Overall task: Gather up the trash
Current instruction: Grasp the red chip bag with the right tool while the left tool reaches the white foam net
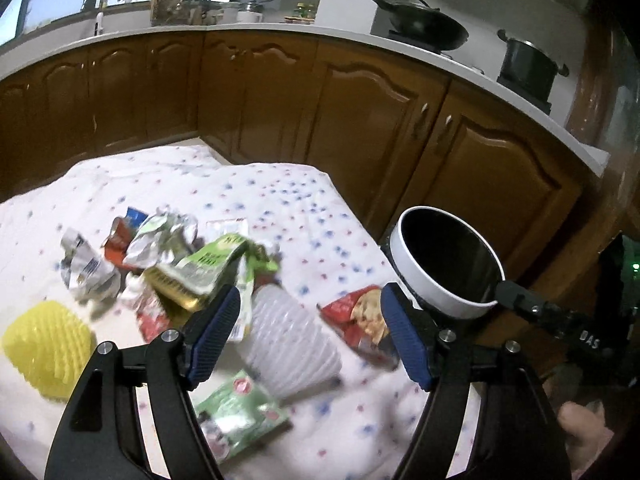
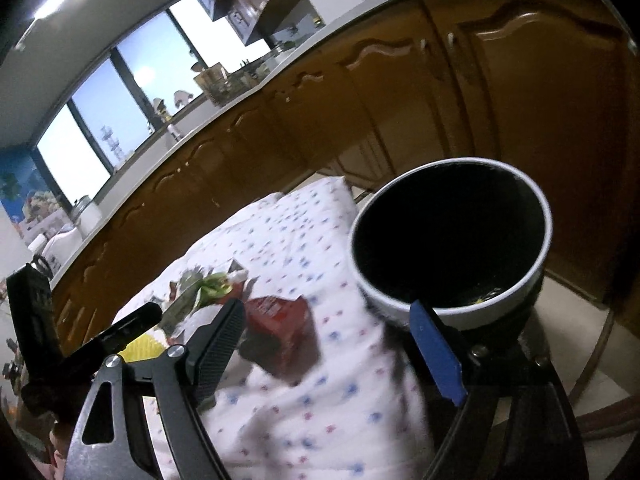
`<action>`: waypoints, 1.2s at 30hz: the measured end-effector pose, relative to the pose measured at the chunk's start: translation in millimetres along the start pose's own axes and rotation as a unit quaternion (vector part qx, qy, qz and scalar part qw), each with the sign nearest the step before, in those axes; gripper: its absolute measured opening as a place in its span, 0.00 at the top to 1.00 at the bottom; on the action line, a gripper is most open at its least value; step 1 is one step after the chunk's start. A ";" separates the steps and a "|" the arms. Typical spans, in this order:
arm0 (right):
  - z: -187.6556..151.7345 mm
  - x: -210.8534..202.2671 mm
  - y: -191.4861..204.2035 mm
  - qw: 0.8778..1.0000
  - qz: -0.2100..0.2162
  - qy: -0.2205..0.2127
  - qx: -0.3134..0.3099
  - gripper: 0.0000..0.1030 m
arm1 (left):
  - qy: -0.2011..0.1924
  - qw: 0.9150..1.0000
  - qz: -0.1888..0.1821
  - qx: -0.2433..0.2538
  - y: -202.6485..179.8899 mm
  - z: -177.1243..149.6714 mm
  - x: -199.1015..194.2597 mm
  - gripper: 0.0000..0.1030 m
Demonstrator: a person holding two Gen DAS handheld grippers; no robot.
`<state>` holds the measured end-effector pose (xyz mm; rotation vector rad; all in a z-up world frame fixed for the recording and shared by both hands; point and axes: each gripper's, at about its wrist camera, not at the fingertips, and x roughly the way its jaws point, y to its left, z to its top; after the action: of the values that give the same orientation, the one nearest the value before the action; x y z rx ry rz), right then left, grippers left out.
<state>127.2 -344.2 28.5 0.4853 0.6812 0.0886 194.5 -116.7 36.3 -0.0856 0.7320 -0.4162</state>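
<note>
Trash lies in a heap on the dotted tablecloth (image 1: 304,200): crumpled silver wrappers (image 1: 164,236), a green wrapper (image 1: 216,264), a red snack packet (image 1: 356,316), a white ribbed cup (image 1: 288,332), a yellow foam net (image 1: 44,348) and a green packet (image 1: 240,408). My left gripper (image 1: 310,304) hovers open over the white cup and grips nothing. A white bin with a black liner (image 1: 440,300) stands at the table's right edge. In the right wrist view my right gripper (image 2: 326,316) is open beside the bin (image 2: 548,216), above the red packet (image 2: 280,320), with nothing held.
Brown cabinet doors (image 1: 360,112) run behind the table under a white counter (image 1: 280,36) with a wok (image 1: 424,20) and a pot (image 1: 528,64). A hand (image 1: 580,428) shows at the lower right. Tiled floor (image 2: 572,332) lies beyond the bin.
</note>
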 end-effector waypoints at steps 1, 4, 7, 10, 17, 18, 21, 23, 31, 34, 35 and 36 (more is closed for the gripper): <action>-1.4 1.9 3.0 1.000 0.004 0.002 -0.001 0.17 | 0.001 1.000 0.002 -0.001 2.8 -2.4 -2.2 0.28; -10.4 1.0 11.8 1.000 0.008 0.003 -0.009 0.17 | 0.005 1.000 0.005 -0.003 7.5 -9.4 -6.3 0.28; -14.4 6.1 18.7 1.000 0.011 0.008 -0.017 0.17 | 0.015 1.000 0.008 -0.005 12.8 -17.4 -7.3 0.28; -17.7 16.0 20.7 1.000 0.015 0.018 -0.020 0.18 | 0.032 0.999 0.001 -0.014 16.1 -25.3 -4.7 0.28; -23.2 53.8 17.1 0.997 0.037 0.068 -0.016 0.47 | 0.059 0.998 -0.002 -0.005 6.4 -32.6 11.3 0.29; -23.5 59.6 16.4 0.996 0.041 0.076 -0.015 0.48 | 0.063 0.998 -0.002 -0.004 5.9 -32.7 15.2 0.30; -24.5 76.7 14.2 0.994 0.046 0.096 -0.012 0.65 | 0.079 0.997 0.002 -0.001 6.0 -33.0 29.2 0.42; -24.7 82.4 12.8 0.993 0.048 0.103 -0.013 0.85 | 0.092 0.996 0.000 -0.007 8.9 -32.4 40.2 0.61; -22.0 52.1 9.0 0.996 0.045 0.072 -0.019 0.96 | 0.098 0.994 -0.039 -0.024 10.3 -30.2 45.1 0.99; -18.7 36.9 5.3 0.997 0.036 0.062 -0.024 0.96 | 0.085 0.995 -0.060 -0.010 -4.0 -26.1 36.6 0.99; -17.1 31.4 3.5 0.998 0.030 0.058 -0.026 0.96 | 0.080 0.995 -0.064 -0.004 -8.8 -25.0 33.9 0.99; -15.6 26.7 1.3 0.998 0.024 0.054 -0.028 0.96 | 0.076 0.995 -0.069 0.000 -13.2 -23.8 31.8 0.99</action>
<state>138.4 -330.5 3.1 0.4461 0.7714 0.1790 195.4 -139.9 1.4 -0.1048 0.8795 -0.5585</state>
